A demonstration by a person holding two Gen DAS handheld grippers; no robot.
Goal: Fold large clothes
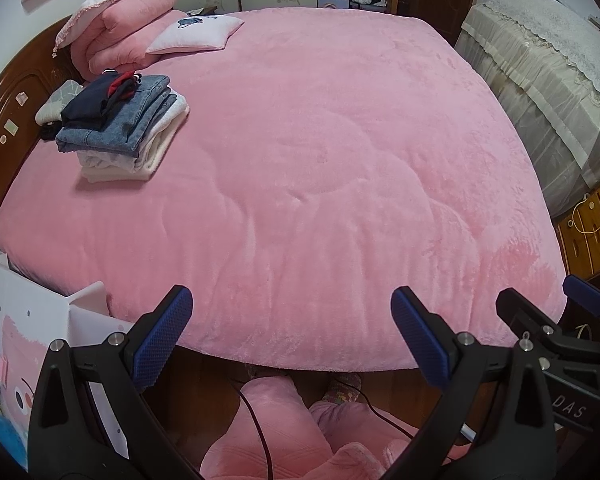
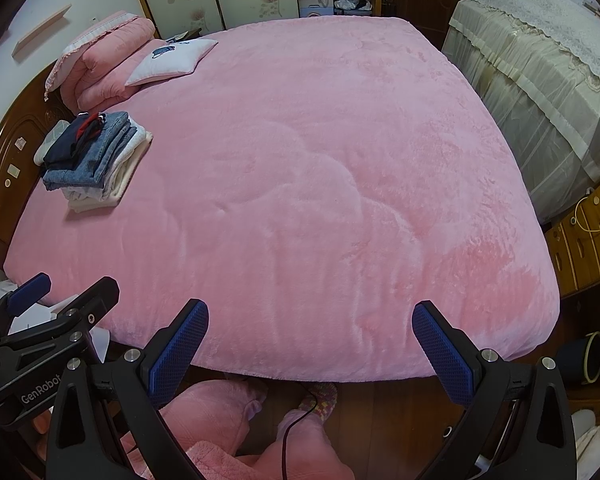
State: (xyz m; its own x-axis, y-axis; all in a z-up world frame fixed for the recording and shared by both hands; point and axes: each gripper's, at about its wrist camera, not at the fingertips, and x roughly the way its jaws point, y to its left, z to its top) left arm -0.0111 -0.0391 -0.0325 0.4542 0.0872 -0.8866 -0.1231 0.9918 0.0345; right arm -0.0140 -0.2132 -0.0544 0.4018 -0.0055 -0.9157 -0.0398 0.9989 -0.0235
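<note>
Folded clothes stack (image 1: 120, 128) near bed's (image 1: 320, 160) headboard-side edge; no unfolded garment visible. Left gripper (image 1: 292, 336), right gripper (image 2: 310, 348): fingers apart, empty. Task apparently nearly complete.

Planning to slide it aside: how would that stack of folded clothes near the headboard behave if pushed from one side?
The stack of folded clothes would probably shear, since its layers look loose and uneven. The small dark garments on top seem likeliest to slip off.
</note>
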